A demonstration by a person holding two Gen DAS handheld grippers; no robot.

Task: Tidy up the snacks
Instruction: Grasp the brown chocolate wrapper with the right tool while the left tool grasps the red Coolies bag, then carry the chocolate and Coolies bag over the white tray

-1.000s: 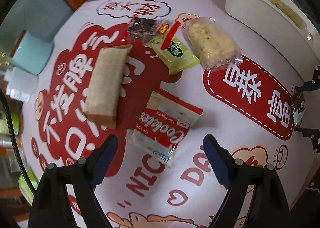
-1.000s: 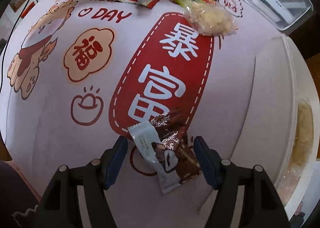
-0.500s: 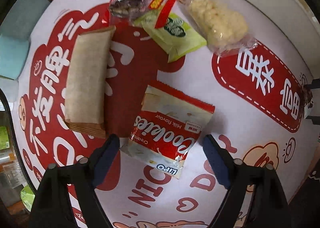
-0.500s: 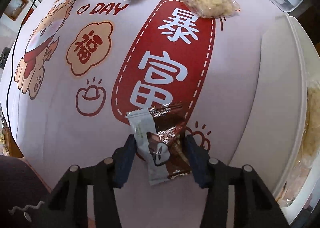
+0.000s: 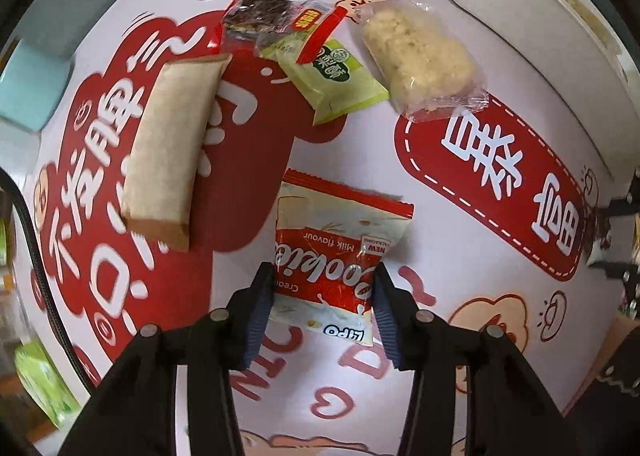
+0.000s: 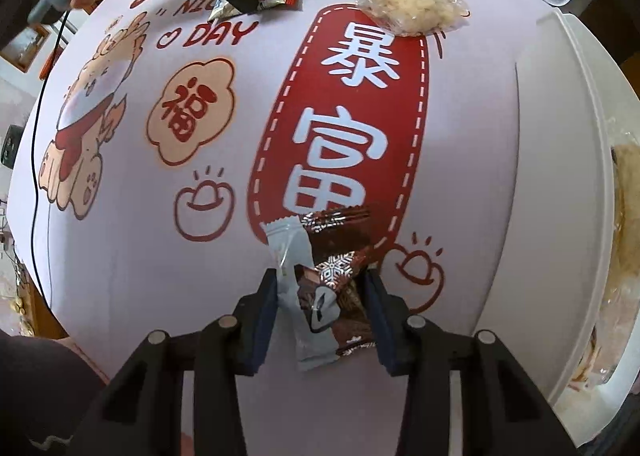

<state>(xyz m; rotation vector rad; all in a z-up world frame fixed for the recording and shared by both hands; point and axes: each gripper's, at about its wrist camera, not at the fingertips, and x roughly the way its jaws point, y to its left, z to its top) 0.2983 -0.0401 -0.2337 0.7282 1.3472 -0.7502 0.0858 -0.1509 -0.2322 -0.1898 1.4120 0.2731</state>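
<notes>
You are mid-pickup with both hands: your left gripper (image 5: 323, 304) has its fingers clamped on the Lipo cookies pack (image 5: 340, 248) lying on the bench (image 5: 400, 376), your right gripper (image 6: 320, 312) pinches the chocolate wafer packet (image 6: 332, 280). Next, likely lift both toward the white bin (image 6: 560, 176).

Red-white cookie packet (image 5: 334, 252) flat on mat; brown-grey wrapper (image 6: 324, 288) crumpled, tilted.
</notes>
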